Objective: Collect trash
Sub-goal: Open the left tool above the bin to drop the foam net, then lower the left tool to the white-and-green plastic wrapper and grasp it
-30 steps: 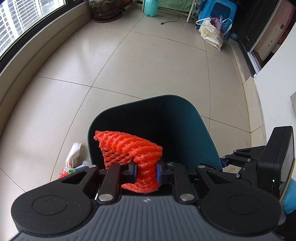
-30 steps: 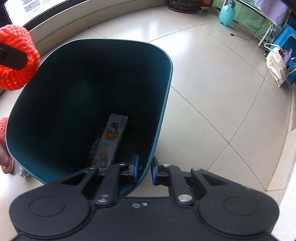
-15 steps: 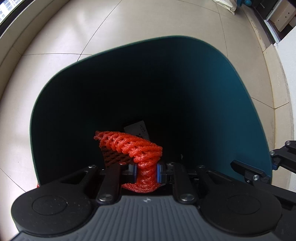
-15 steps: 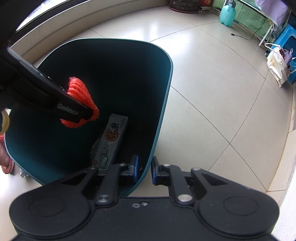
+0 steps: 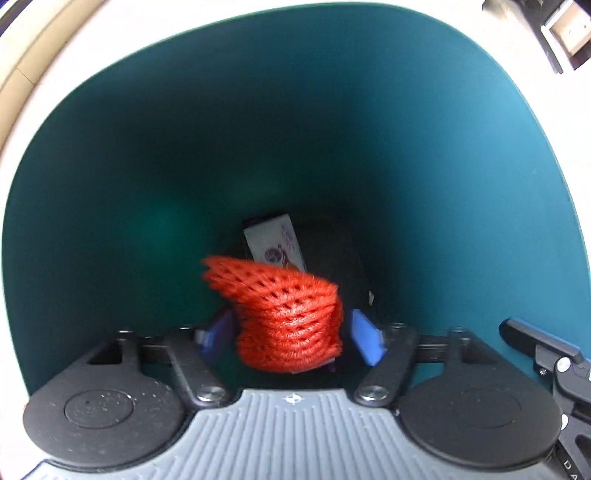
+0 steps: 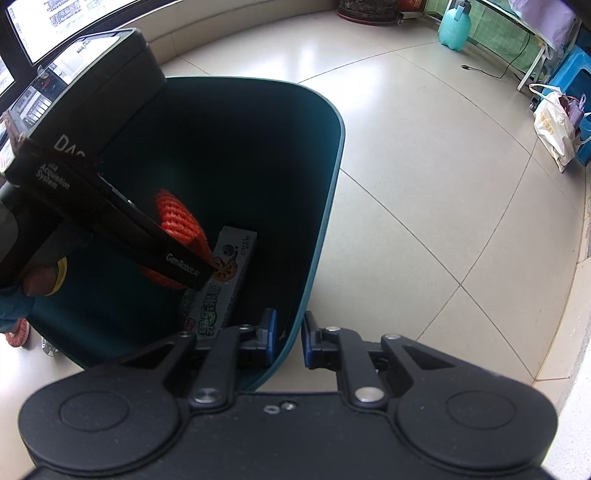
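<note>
Inside teal bin (image 5: 147, 177), red net (image 5: 288, 317) between spread left claw (image 5: 291, 338)

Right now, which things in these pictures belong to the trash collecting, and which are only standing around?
Part of the job:
- orange foam net, between the open fingers of the left gripper
- teal bin, its rim between the fingers of the right gripper
- flat carton inside the bin

Only standing around:
- white bag
- teal jug
- black cable
</note>
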Demonstrator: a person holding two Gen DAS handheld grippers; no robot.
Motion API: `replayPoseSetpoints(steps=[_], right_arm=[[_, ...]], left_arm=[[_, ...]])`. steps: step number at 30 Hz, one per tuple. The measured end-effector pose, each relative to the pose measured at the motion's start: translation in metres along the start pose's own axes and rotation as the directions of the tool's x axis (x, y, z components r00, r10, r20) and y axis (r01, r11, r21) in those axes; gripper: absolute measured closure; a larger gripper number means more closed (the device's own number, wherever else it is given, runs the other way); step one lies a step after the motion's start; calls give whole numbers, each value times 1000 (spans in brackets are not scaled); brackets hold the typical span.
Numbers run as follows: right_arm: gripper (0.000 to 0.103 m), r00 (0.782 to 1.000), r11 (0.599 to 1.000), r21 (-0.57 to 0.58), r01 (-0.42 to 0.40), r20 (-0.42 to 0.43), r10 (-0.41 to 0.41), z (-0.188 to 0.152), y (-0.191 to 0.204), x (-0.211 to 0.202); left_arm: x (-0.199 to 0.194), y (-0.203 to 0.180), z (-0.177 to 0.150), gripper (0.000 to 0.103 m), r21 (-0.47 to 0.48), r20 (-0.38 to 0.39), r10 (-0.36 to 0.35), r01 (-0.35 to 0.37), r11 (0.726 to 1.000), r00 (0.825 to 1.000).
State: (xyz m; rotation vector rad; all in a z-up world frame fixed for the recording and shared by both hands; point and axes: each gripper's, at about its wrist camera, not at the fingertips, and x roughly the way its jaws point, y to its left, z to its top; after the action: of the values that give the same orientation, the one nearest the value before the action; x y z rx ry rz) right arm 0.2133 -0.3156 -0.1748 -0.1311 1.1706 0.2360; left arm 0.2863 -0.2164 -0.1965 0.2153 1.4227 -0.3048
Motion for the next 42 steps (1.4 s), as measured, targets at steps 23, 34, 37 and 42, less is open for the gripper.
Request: replayPoseSetpoints(steps=[23, 34, 37, 42], right_arm=[[90, 1000, 1000, -11, 15, -6, -15, 1, 6, -1], [90, 1000, 1000, -8, 20, -11, -20, 2, 8, 1], [90, 1000, 1000, -5, 19, -14, -19, 2, 7, 2], [90, 1000, 1000, -5, 18, -17, -18, 3, 7, 2]], left_arm=[[-86, 22, -36, 24, 22, 195, -72, 69, 997, 978], [-143, 64, -69, 20, -20, 317, -31, 39, 999, 948], [-154, 82, -77, 20, -35, 342, -21, 35, 999, 940], [-149, 115, -87, 18, -63, 350, 56, -37, 997, 935]])
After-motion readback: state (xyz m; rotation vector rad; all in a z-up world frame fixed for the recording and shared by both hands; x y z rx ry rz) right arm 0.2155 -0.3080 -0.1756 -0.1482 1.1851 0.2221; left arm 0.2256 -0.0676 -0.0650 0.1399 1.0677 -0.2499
